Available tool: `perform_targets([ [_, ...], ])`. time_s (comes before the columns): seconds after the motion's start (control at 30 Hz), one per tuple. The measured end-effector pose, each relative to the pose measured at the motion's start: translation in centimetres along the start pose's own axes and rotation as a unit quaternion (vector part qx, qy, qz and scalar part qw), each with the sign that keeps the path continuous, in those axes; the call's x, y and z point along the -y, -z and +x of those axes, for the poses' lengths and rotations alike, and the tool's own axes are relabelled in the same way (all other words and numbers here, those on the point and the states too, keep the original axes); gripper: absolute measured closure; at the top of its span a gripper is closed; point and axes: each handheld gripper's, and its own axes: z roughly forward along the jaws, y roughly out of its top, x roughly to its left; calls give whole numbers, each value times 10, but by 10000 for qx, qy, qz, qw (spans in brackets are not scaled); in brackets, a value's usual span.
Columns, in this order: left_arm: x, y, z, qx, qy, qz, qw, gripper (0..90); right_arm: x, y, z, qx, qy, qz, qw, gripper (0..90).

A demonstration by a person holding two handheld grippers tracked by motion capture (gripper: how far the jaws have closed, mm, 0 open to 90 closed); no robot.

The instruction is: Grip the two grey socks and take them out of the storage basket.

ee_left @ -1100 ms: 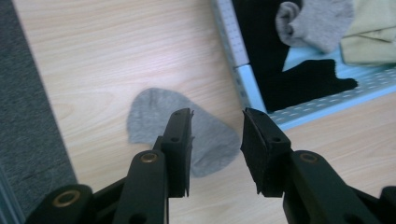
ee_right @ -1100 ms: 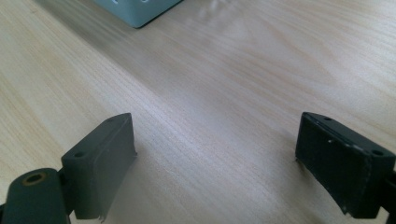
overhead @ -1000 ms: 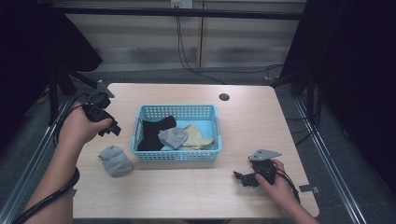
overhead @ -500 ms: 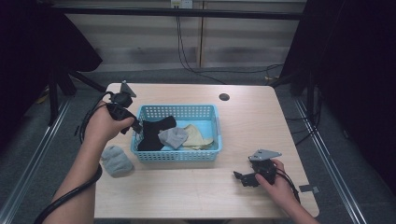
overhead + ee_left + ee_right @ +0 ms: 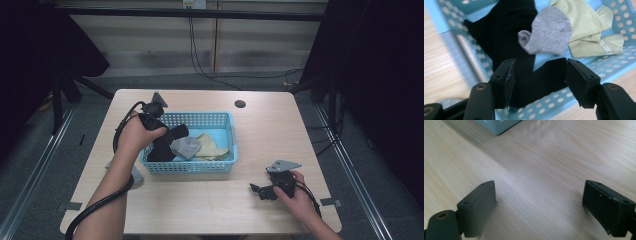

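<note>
Left claw [image 5: 536,75] moved from table's left edge to over blue basket [image 5: 227,162], jaws spread above black sock [image 5: 506,37]. Left gripper view showed grey sock [image 5: 549,30] overlapping yellow cloth [image 5: 594,32]. Right claw [image 5: 260,190] spread, unmoved, lower right on table [image 5: 200,210].

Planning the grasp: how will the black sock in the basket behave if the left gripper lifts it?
The black sock lies crumpled and flat, so it will likely hang limp from the left gripper. It looks thin, probably light. The grey sock overlaps it and may drag along or slide off inside the blue basket.
</note>
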Motion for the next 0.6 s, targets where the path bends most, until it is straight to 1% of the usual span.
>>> perform_targets([
  [0.03, -2, -3, -1, -9, -81, 46, 10000, 396, 0, 0, 0, 0, -1, 0, 10000, 112],
  [0.17, -10, -14, -10, 32, -90, 118, 9999, 390, 0, 0, 0, 0, 1, 0, 10000, 113],
  [0.27, -14, -23, -15, 60, -135, 153, 9998, 389, 0, 0, 0, 0, 2, 1, 10000, 113],
  [0.3, -14, -25, -16, 53, -123, 168, 9998, 389, 0, 0, 0, -3, 15, -8, 10000, 113],
  [0.37, -17, -32, -19, 39, -169, 214, 9996, 389, 0, 0, 0, -8, 19, -12, 10000, 113],
  [0.4, -18, -35, -20, 49, -148, 222, 9996, 389, 0, 0, 0, -9, 9, -8, 10000, 113],
  [0.47, -20, -41, -22, 51, -190, 261, 9995, 389, 0, 0, 0, -10, 9, -7, 10000, 113],
  [0.6, -22, -52, -27, 85, -174, 284, 9994, 389, 0, 0, 0, -11, 11, -8, 10000, 113],
])
